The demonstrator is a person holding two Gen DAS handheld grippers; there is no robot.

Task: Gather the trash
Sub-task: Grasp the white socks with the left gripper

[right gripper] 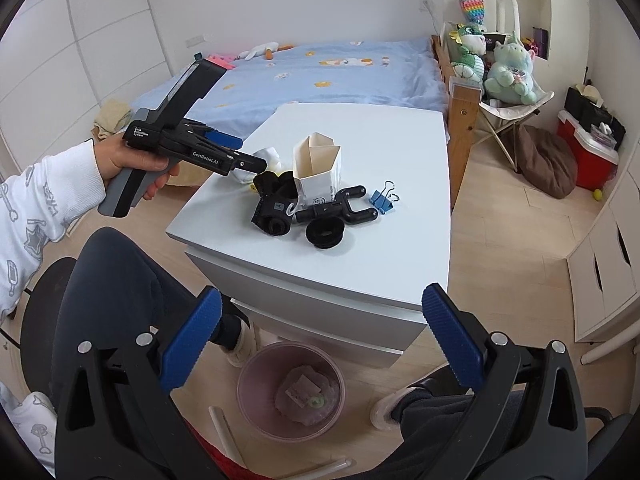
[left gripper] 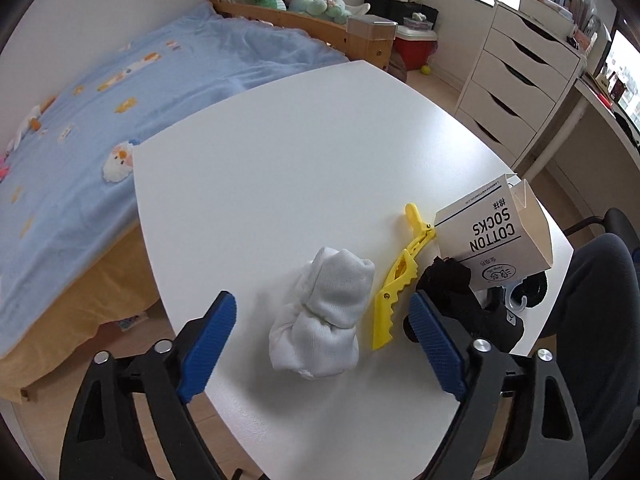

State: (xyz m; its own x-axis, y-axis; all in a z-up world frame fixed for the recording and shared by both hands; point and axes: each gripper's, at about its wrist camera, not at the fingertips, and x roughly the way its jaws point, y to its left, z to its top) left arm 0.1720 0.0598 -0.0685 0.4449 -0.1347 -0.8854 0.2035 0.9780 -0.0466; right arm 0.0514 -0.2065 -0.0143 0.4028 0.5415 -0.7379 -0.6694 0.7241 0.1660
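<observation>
An empty white "COTTON SOCKS" box (left gripper: 500, 236) stands open on the white table (left gripper: 300, 152); it also shows in the right wrist view (right gripper: 316, 168). My left gripper (left gripper: 320, 320) is open just above the table, its fingers either side of a rolled white sock (left gripper: 324, 320). A yellow clip (left gripper: 400, 280) and a black sock (left gripper: 460, 300) lie to its right. My right gripper (right gripper: 320, 328) is open and empty, off the table's near edge, above a translucent bin (right gripper: 290, 390) on the floor that holds some trash.
In the right wrist view a black Y-shaped holder (right gripper: 340, 208), a black ring (right gripper: 325, 232) and a blue binder clip (right gripper: 382, 200) lie on the table. A bed (left gripper: 100, 120) stands beside it, white drawers (left gripper: 516, 76) beyond. My legs and a chair are close by.
</observation>
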